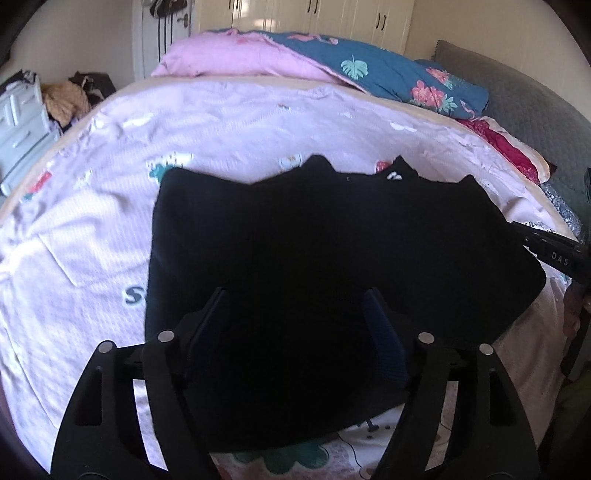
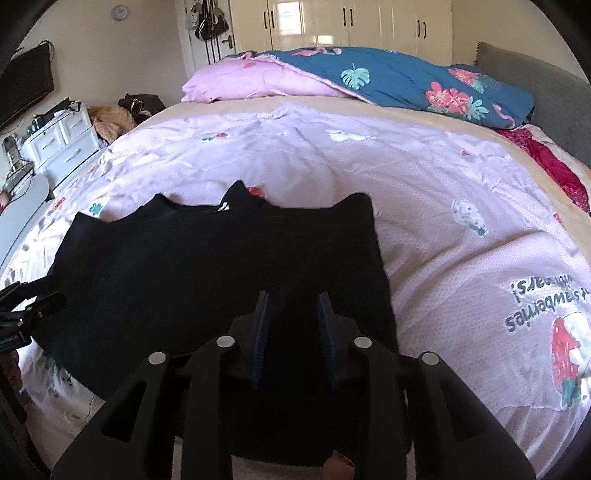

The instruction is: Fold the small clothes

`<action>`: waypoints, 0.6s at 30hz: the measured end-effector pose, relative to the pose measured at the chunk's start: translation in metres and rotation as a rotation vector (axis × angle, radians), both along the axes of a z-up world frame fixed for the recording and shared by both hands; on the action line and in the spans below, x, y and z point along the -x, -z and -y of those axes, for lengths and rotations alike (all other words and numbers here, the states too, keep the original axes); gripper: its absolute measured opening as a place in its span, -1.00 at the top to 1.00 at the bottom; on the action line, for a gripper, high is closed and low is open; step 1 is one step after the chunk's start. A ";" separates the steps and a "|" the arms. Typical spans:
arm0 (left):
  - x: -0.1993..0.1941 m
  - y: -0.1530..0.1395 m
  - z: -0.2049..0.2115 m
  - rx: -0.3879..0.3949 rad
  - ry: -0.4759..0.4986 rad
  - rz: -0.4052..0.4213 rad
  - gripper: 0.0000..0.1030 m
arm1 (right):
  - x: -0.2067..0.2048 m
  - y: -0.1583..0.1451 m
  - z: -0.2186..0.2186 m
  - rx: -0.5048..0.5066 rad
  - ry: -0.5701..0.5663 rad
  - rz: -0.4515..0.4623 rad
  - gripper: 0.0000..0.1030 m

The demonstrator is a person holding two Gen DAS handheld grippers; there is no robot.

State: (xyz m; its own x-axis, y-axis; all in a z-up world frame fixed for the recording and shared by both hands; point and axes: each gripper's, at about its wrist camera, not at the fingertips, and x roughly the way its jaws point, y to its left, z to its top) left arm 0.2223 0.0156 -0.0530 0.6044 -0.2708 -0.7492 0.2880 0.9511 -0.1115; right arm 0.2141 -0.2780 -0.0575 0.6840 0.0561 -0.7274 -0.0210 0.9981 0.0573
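Black garment (image 1: 332,258) flat on bedspread (image 1: 92,221) — unheld

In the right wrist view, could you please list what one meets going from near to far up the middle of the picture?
Right gripper → black garment → pink printed bedspread → folded blue floral quilt → cream wardrobe doors.

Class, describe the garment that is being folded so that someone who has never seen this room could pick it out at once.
Start at the big bed under its pale pink printed sheet, with a blue floral quilt bundled at the far end. The black garment lies spread flat on the near part of that sheet. It is the only dark, plain piece among pastel, patterned bedding.
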 end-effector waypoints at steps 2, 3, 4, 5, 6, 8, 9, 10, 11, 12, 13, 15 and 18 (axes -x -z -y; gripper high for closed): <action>0.001 0.002 0.001 -0.010 0.000 -0.007 -0.32 | 0.000 0.005 -0.001 0.006 0.000 -0.023 0.43; 0.002 0.003 0.002 -0.019 0.001 -0.009 -0.32 | 0.001 0.007 0.000 0.011 0.003 -0.032 0.43; 0.003 0.005 0.002 -0.026 0.001 -0.013 -0.32 | 0.002 0.009 0.001 0.016 0.007 -0.045 0.43; 0.004 0.005 0.002 -0.028 0.001 -0.016 -0.32 | 0.002 0.012 0.002 0.018 0.013 -0.060 0.42; 0.005 0.006 0.002 -0.027 0.000 -0.021 -0.32 | 0.003 0.015 0.003 0.020 0.018 -0.071 0.42; 0.008 0.008 -0.001 -0.020 0.000 -0.030 -0.32 | 0.004 0.022 0.007 0.021 0.030 -0.101 0.42; 0.009 0.010 -0.003 -0.013 0.000 -0.036 -0.32 | 0.005 0.024 0.008 0.015 0.031 -0.107 0.42; 0.011 0.011 -0.004 -0.007 0.001 -0.039 -0.32 | 0.006 0.027 0.010 0.009 0.037 -0.113 0.42; 0.011 0.011 -0.005 -0.003 0.001 -0.042 -0.32 | 0.008 0.028 0.010 0.008 0.041 -0.116 0.42; 0.012 0.011 -0.005 -0.001 0.001 -0.043 -0.32 | 0.009 0.029 0.011 0.009 0.044 -0.116 0.42; 0.013 0.011 -0.005 -0.001 0.001 -0.043 -0.32 | 0.010 0.030 0.011 0.011 0.047 -0.115 0.42; 0.013 0.011 -0.005 -0.001 -0.002 -0.044 -0.32 | 0.014 0.031 0.012 0.011 0.057 -0.111 0.39; 0.014 0.010 -0.005 0.002 -0.005 -0.045 -0.32 | 0.021 0.028 0.015 -0.004 0.077 -0.099 0.22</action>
